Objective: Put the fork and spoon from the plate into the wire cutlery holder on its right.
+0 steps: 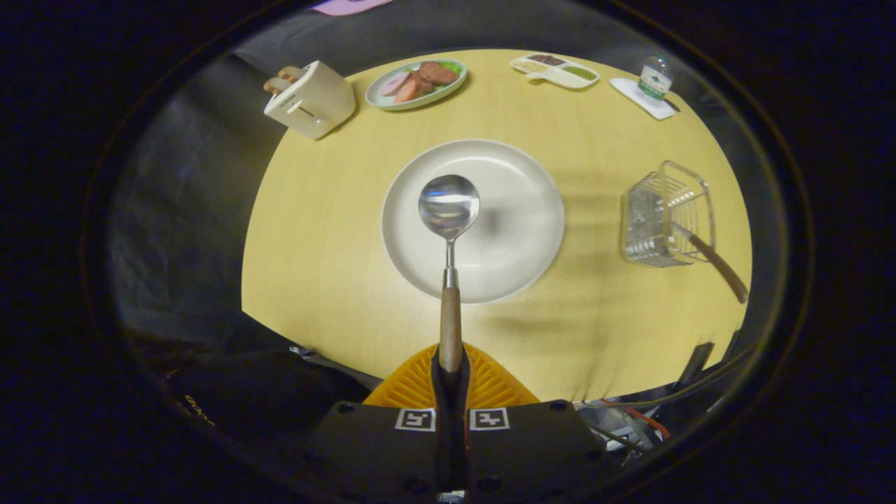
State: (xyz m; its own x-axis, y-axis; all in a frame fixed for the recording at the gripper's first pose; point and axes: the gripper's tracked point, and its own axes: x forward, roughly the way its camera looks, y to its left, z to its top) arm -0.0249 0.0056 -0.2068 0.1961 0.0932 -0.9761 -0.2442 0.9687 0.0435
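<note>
My gripper is shut on the wooden handle of a spoon, which points straight ahead from between the fingers. The spoon's shiny bowl hangs above a round white plate lying beyond the fingers; the plate has nothing else on it. To the right of the plate stands the wire cutlery holder. A utensil with a brown wooden handle leans out of the holder toward its near right side; its head is hidden inside.
A round yellow table carries everything. Far left sits a cream toaster with bread, beside it a green plate of food. Farther right lie a divided snack tray and a water bottle on a white coaster.
</note>
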